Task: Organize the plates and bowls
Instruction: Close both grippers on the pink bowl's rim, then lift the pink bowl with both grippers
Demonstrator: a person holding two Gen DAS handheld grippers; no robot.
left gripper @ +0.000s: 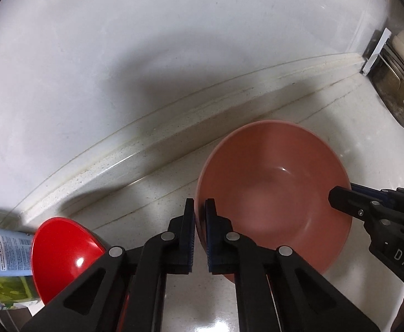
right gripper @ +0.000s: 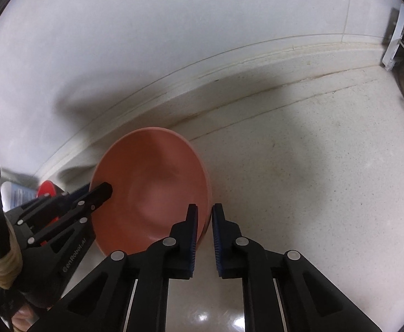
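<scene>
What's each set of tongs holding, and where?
Both grip the pink bowl by its rim, on opposite sides: left tongs on one edge, right tongs on the other, each with one pad inside the bowl and one outside.

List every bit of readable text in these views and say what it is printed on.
"DAS": white letters on the right gripper, cut off by the picture's edge.
"enRobot.AI": on the left gripper, first letter unclear.
Label on the blue and white package: print too small to read.
</scene>
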